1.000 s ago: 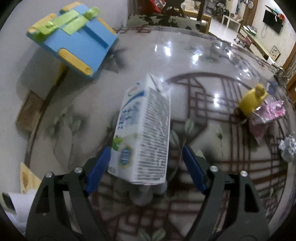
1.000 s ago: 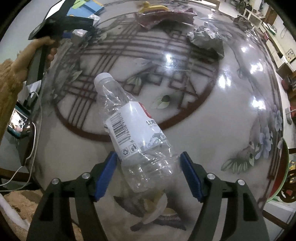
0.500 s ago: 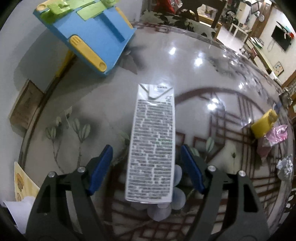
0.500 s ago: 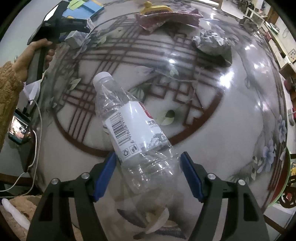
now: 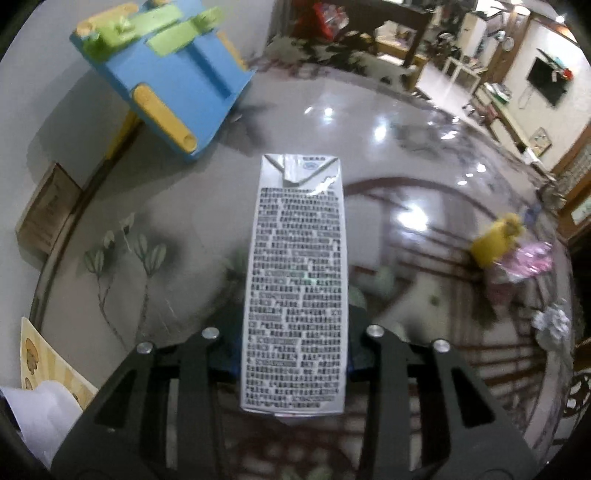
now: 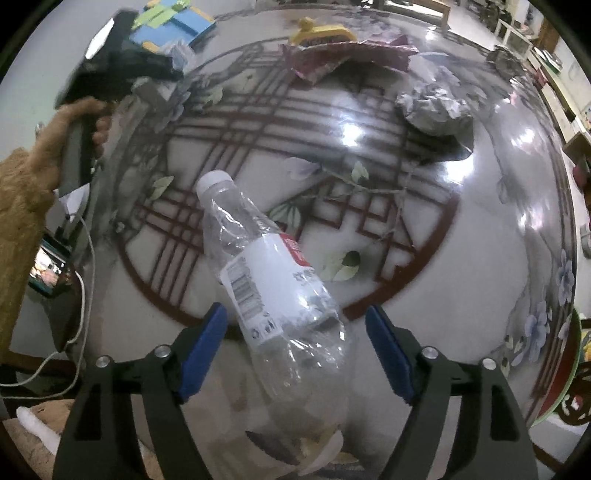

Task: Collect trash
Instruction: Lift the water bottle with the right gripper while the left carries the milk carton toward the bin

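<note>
A: Left tool (image 5: 293, 350): jaws closing on the tall white paperboard milk carton printed with small black text (image 5: 295, 280). Blue pads are hidden right against its two side faces, no gap showing. Reads as clamped at the lower third, squeeze not finished

B: Carton axis?

A: Long axis runs straight away from the tool, folded top flap at the far end, bottom edge nearest the camera. Flat, stiff faces, square corners. Easy hold

B: Is it off the glossy grey round table with the dark red lattice inlay (image 5: 424, 155)?

A: Cannot tell. Table blurs behind it

B: Right tool (image 6: 295, 343)?

A: Jaws apart and opening. Blue pads stand either side of the crushed clear plastic bottle with white cap and white label (image 6: 273, 291), neither touching. Bottle lies on the table, base between the pads, cap (image 6: 214, 182) pointing away and up-left, so its long axis sits skewed to the tool's line

B: So the coming move?

A: My judgement: the right hand is the nearer one, already straddling the bottle's fat end. Closing across the label should take it. Thin dented wall will give and may slip

B: Other trash?

A: Farther off: crumpled grey paper ball (image 6: 436, 105), dark red crinkled foil wrapper (image 6: 332, 59), yellow plastic brush (image 6: 317, 33). Blue plastic folding stool with green and yellow parts (image 5: 166, 74) beyond the table edge
</note>
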{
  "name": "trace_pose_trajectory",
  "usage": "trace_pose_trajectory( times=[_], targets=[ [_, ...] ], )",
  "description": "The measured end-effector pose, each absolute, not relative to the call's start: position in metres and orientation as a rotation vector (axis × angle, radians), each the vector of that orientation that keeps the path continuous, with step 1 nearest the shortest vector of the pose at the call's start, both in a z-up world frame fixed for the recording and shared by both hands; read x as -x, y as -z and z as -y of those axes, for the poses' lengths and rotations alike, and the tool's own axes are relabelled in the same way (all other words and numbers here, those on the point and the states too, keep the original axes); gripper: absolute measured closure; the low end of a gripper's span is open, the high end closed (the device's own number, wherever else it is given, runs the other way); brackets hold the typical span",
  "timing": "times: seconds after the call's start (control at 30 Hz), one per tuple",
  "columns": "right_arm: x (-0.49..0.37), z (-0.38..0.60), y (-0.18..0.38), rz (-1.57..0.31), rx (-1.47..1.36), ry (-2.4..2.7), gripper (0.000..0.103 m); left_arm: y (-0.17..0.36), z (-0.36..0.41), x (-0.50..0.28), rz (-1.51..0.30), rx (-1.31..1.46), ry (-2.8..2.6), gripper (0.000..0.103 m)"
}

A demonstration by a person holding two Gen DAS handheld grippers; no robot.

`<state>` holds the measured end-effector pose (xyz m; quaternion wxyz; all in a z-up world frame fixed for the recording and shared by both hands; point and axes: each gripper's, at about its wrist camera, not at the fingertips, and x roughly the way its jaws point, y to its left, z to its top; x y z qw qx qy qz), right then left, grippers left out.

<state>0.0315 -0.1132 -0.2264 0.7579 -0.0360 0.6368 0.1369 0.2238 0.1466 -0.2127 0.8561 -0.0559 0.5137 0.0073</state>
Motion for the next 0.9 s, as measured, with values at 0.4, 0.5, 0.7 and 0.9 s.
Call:
trace_pose_trajectory(
  times=[0.4, 0.5, 0.7, 0.9],
  targets=[
    [-0.021, 0.122, 0.228, -1.353, 0.017, -0.297, 0.042, 0.168, -0.073, -0.153, -1.007, 0.084, 0.166, 0.067],
    [-0.014, 0.149, 0.210, -1.276, -0.100, -0.226, 0.042, 0.156, -0.051, -0.136, -0.988, 0.077, 0.216, 0.067],
    [0.009, 0.206, 0.176, -1.125, -0.348, -0.089, 0.043, 0.125, -0.001, -0.097, -0.932, 0.042, 0.325, 0.067],
    [0.038, 0.247, 0.149, -1.020, -0.470, 0.002, 0.044, 0.109, 0.046, -0.064, -0.910, -0.020, 0.421, 0.067]
  ],
)
